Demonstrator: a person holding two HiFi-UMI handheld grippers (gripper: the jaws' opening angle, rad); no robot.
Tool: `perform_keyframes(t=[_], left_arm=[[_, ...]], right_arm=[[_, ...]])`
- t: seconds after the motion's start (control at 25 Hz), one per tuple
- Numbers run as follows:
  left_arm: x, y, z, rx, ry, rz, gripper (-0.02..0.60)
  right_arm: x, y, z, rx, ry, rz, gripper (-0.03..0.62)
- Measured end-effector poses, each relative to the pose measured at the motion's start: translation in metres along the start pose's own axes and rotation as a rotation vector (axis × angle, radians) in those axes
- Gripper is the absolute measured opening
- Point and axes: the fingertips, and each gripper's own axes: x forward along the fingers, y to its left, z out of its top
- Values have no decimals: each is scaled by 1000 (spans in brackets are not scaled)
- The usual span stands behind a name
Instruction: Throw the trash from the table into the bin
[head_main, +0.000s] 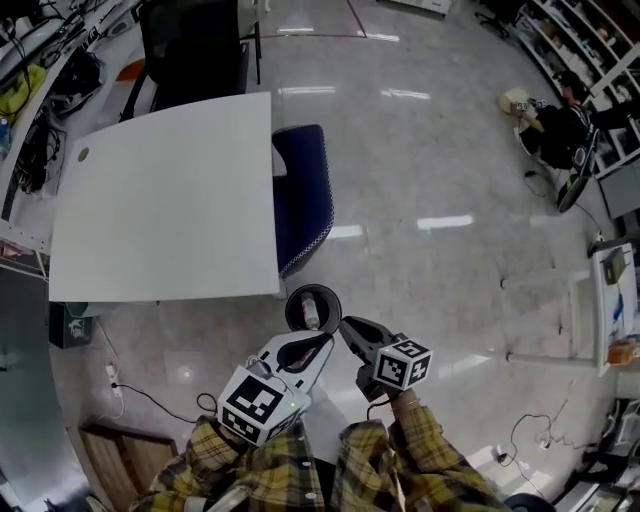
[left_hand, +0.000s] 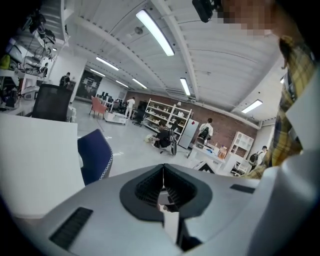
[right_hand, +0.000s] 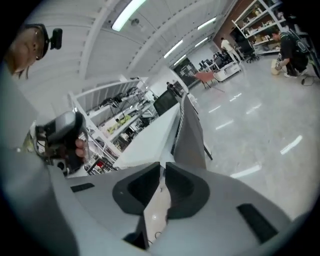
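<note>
The white table (head_main: 165, 200) lies bare in the head view, with no trash on its top. Just off its near corner a round black bin (head_main: 292, 305) stands on the floor, with a pale item (head_main: 310, 310) inside. My left gripper (head_main: 322, 343) hangs just short of the bin, jaws together and nothing between them. My right gripper (head_main: 346, 323) is beside the bin's rim, jaws also together and empty. In the left gripper view the left gripper (left_hand: 163, 167) has its tips meeting. The right gripper (right_hand: 162, 168) in its own view is shut too, with the table (right_hand: 150, 137) beyond.
A blue chair (head_main: 305, 195) is tucked against the table's right edge, close to the bin. A black chair (head_main: 190, 45) stands behind the table. Cables (head_main: 150, 395) trail on the floor at the left. A person (head_main: 555, 125) crouches on the floor far right, near shelves.
</note>
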Motion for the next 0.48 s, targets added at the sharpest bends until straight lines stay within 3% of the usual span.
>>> perform_keyframes(t=[0.16, 0.48], left_arm=[[-12, -19, 33, 6, -46, 12, 9], [-27, -38, 88, 122, -145, 60, 9]], right_arm=[[-37, 51, 62, -35, -137, 59, 17], [-90, 131, 121, -206, -239, 147, 0]])
